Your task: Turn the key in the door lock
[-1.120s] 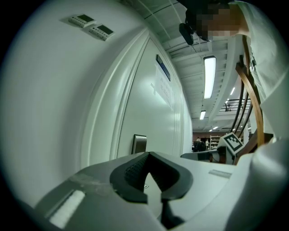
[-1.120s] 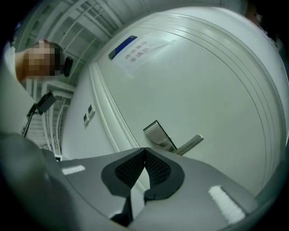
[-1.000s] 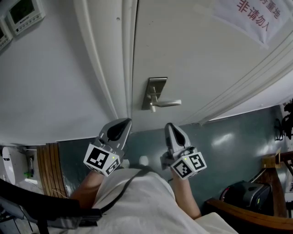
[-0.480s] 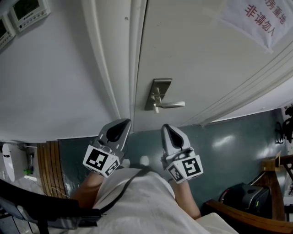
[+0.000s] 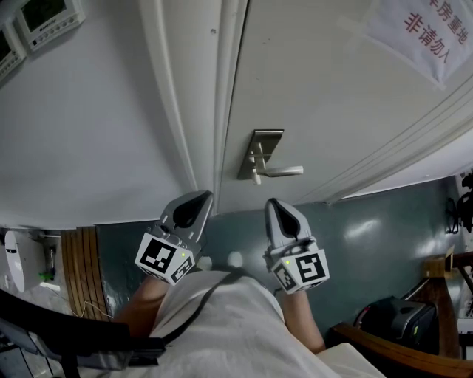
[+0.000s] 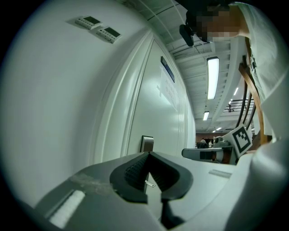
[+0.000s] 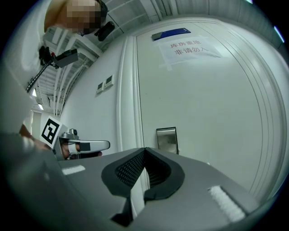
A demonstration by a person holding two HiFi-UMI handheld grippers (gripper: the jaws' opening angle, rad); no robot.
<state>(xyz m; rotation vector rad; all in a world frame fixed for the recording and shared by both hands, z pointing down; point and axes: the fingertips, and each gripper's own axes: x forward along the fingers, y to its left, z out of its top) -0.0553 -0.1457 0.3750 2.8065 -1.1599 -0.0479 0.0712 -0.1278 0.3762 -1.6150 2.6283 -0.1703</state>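
A steel lock plate (image 5: 267, 150) with a lever handle (image 5: 284, 171) sits on the pale door (image 5: 332, 96), close to the door's edge. A small pale piece (image 5: 256, 178) sticks out just under the lever's hub; I cannot tell whether it is a key. My left gripper (image 5: 198, 199) and right gripper (image 5: 274, 206) hang side by side short of the door, both pointing at it, shut and empty. The plate (image 6: 146, 143) shows beyond my left gripper (image 6: 149, 154) in the left gripper view. In the right gripper view the plate (image 7: 167, 139) stands past my right gripper (image 7: 144, 150).
The white door frame (image 5: 222, 111) runs left of the lock. Two wall control panels (image 5: 44, 21) are mounted at the upper left. A paper notice (image 5: 421, 29) is taped high on the door. Wooden furniture (image 5: 443, 273) and a dark bag (image 5: 392, 314) stand at the lower right.
The right gripper has rolled a little, so its marker cube faces differently. The door and lock plate have drifted right in the head view. The left gripper has kept still.
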